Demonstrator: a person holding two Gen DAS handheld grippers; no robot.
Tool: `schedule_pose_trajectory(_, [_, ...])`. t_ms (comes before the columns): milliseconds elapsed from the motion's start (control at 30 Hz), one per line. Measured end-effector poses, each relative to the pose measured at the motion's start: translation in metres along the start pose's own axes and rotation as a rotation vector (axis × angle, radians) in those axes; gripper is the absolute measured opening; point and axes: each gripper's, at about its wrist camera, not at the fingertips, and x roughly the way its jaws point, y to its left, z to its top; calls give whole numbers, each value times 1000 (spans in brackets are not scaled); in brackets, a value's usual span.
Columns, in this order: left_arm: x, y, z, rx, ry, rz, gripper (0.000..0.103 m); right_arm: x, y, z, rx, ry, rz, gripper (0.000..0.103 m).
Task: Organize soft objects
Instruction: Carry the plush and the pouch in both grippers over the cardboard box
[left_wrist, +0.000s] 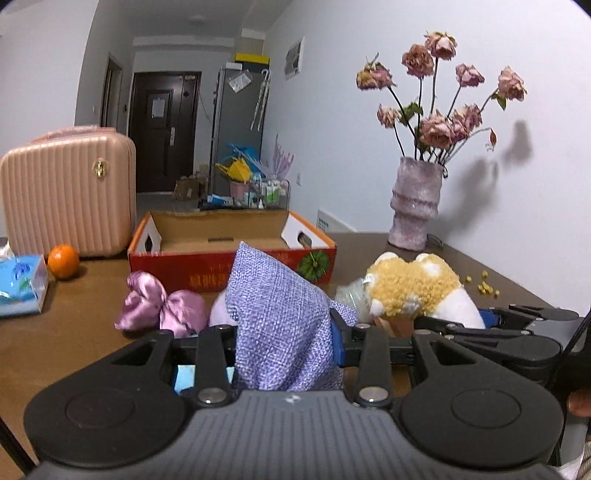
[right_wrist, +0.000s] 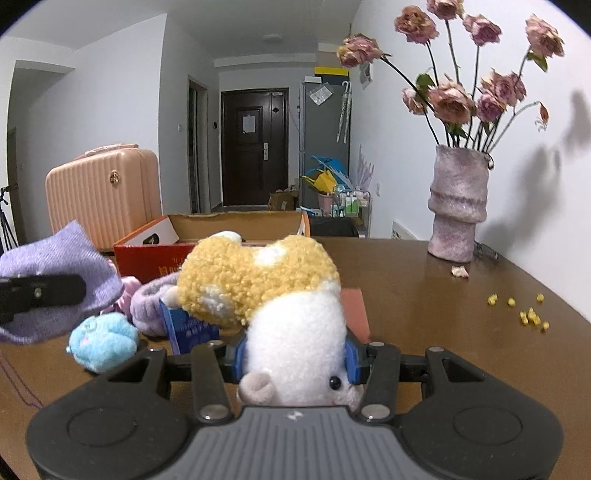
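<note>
Two hand-held grippers tilted slightly down, left (left_wrist: 286, 343) clamping purple pouch (left_wrist: 277, 314), right (right_wrist: 295, 360) clamping plush toy (right_wrist: 280, 306).

Coarse woven pouch (left_wrist: 280, 325), curly fleece plush (right_wrist: 258, 284), glossy satin bow (left_wrist: 162, 306)

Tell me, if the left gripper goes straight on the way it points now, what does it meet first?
Most likely the near wall of the red cardboard box, straight ahead of the left gripper, whose jaws are shut on a purple cloth pouch. Depth is unclear; it might pass just over the rim.
</note>
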Motion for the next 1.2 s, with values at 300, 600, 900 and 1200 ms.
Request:
schedule_pose_trajectory(300, [18, 12, 24, -27, -35, 30, 38, 20, 12, 29, -23, -25, 8, 47])
schedule_pose_trajectory(600, [39, 34, 46, -81, -83, 78, 38, 51, 27, 54, -30, -38, 24, 47])
schedule_pose_trajectory(900, [67, 54, 64, -122, -100, 102, 38, 88, 36, 75, -22, -29, 30, 47])
schedule_pose_trajectory(1200, [92, 67, 82, -164, -118, 119, 38, 120, 42, 98, -15, -27, 28, 47])
